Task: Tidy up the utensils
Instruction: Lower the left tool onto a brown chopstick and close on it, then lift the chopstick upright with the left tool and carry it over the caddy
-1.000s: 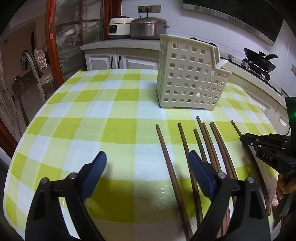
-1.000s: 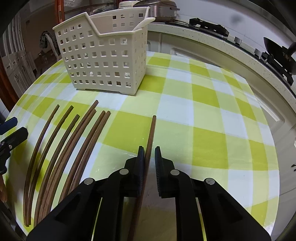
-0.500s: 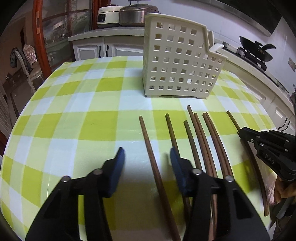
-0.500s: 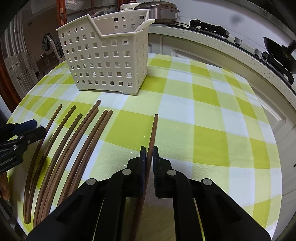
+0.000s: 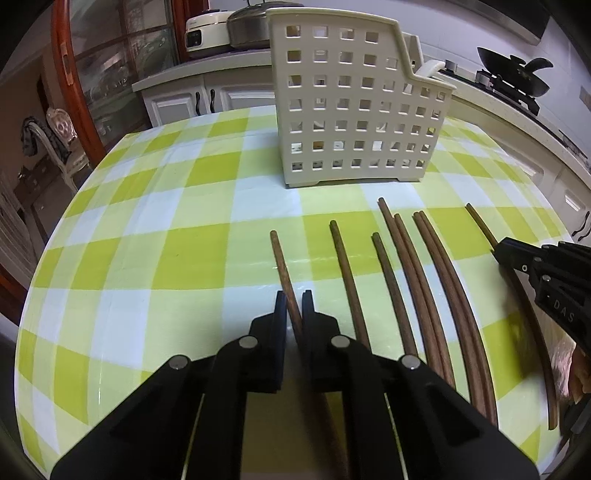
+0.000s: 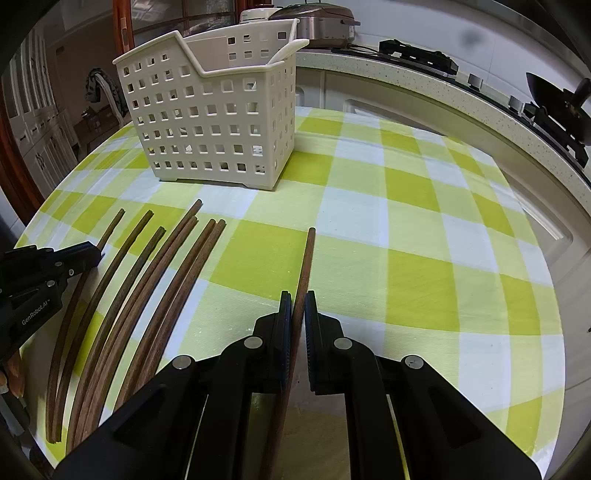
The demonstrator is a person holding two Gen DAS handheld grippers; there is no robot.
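Observation:
Several brown wooden chopsticks [image 5: 406, 280] lie side by side on a round table with a green and white checked cloth [image 5: 166, 251]. My left gripper [image 5: 294, 299] is shut on the leftmost chopstick [image 5: 282, 266]. My right gripper [image 6: 300, 299] is shut on the rightmost chopstick [image 6: 306, 258], which lies apart from the others [image 6: 155, 277]. A cream perforated plastic basket [image 5: 354, 107] stands upright beyond the chopstick tips; it also shows in the right wrist view [image 6: 214, 125]. Each gripper shows in the other's view, the right one [image 5: 546, 273] and the left one [image 6: 40, 273].
A white counter with cabinets [image 5: 207, 88] and rice cookers [image 5: 243, 26] runs behind the table. A stove with a black wok [image 6: 561, 107] is at the right. A chair [image 5: 48, 136] stands at the far left. The table edge curves close on all sides.
My left gripper moved right over the leftmost chopstick and closed on it. My right gripper stayed shut on its chopstick and barely moved.

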